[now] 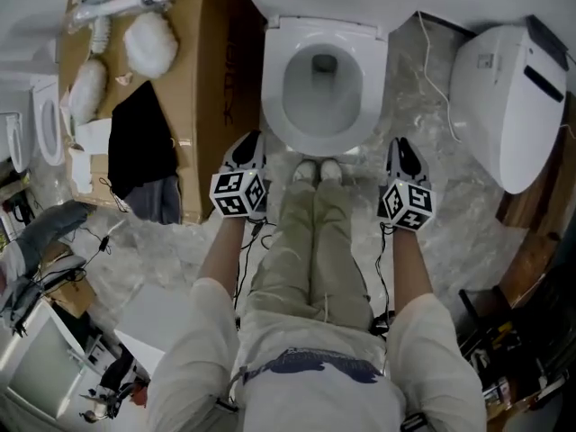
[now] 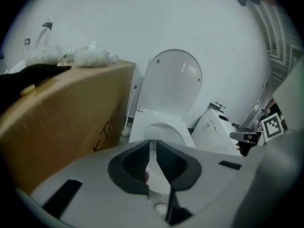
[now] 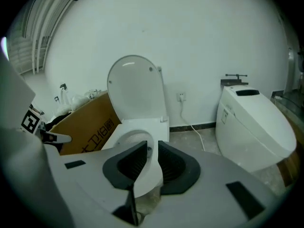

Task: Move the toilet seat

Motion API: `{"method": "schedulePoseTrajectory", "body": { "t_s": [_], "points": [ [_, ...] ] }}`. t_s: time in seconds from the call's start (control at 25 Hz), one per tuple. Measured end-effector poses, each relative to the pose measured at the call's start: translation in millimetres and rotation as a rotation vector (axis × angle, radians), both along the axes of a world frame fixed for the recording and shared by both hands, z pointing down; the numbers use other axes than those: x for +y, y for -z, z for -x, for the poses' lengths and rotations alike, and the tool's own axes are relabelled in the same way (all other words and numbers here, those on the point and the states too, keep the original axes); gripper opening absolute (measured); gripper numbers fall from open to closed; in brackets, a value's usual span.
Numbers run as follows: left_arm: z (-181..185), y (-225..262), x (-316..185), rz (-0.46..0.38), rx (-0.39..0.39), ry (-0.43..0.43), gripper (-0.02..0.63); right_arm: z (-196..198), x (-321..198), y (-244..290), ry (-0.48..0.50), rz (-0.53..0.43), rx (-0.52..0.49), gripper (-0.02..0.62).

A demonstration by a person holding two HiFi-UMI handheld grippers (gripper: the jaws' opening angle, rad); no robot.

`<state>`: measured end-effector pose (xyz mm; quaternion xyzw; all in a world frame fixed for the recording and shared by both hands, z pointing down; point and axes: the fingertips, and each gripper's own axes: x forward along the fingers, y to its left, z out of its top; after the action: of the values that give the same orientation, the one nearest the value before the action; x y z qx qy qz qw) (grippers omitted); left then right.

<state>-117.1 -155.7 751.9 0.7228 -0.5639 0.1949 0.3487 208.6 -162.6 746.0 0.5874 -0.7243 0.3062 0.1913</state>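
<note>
Left claw (image 1: 246,144): jaws barely apart, only a thin slit, nothing in it. In its own view (image 2: 153,144) only the bowl shows through the slit, well ahead.
Right claw (image 1: 403,148): jaws cracked a bit wider, also empty (image 3: 151,148).
Both point forward and down, one each side of the person's shoes (image 1: 317,171), near the toilet's front edge but not touching it.

Toilet seat (image 1: 274,79): dead ahead, between the two claws. The ring looks to be down on the bowl, though I can't be sure. Lid (image 3: 135,87) stands upright behind it, against the wall.
Bowl (image 1: 324,106): nothing in it that I can see except the dark drain opening at the bottom.

Cardboard box (image 1: 214,79): left of the left claw, right beside the toilet. Contents not visible. On its top: black cloth (image 1: 144,142) nearest the claw, then white fluffy bundles (image 1: 149,43) farther ahead, and a white brush-like tool (image 1: 121,5) at the far end.

Second toilet (image 1: 504,97): right of the right claw and ahead of it, lid shut, well apart from it. A white cable (image 1: 430,70) runs along the floor between the two toilets.
</note>
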Motion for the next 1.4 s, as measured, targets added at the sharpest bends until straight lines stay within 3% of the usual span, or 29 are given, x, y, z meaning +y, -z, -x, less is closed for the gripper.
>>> {"method": "schedulePoseTrajectory", "body": {
  "t_s": [0.16, 0.32, 0.56, 0.88, 1.24, 1.4],
  "points": [
    [5, -50, 5, 0.052, 0.029, -0.005, 0.060, 6, 8, -62, -0.009, 0.082, -0.088, 0.166],
    [8, -93, 5, 0.081, 0.072, -0.001, 0.120, 9, 12, -112, -0.062, 0.156, -0.210, 0.210],
    [16, -141, 2, 0.105, 0.203, 0.047, 0.200, 18, 11, -169, -0.070, 0.211, -0.327, 0.311],
    [9, -171, 1, 0.116, 0.308, 0.013, 0.221, 30, 12, -200, -0.047, 0.237, -0.431, 0.319],
    [5, -184, 2, 0.126, 0.367, 0.003, 0.230, 48, 16, -207, -0.003, 0.237, -0.517, 0.316],
    [-1, -183, 1, 0.119, 0.388, 0.009, 0.230, 48, 15, -205, -0.032, 0.222, -0.545, 0.314]
  ]
}}
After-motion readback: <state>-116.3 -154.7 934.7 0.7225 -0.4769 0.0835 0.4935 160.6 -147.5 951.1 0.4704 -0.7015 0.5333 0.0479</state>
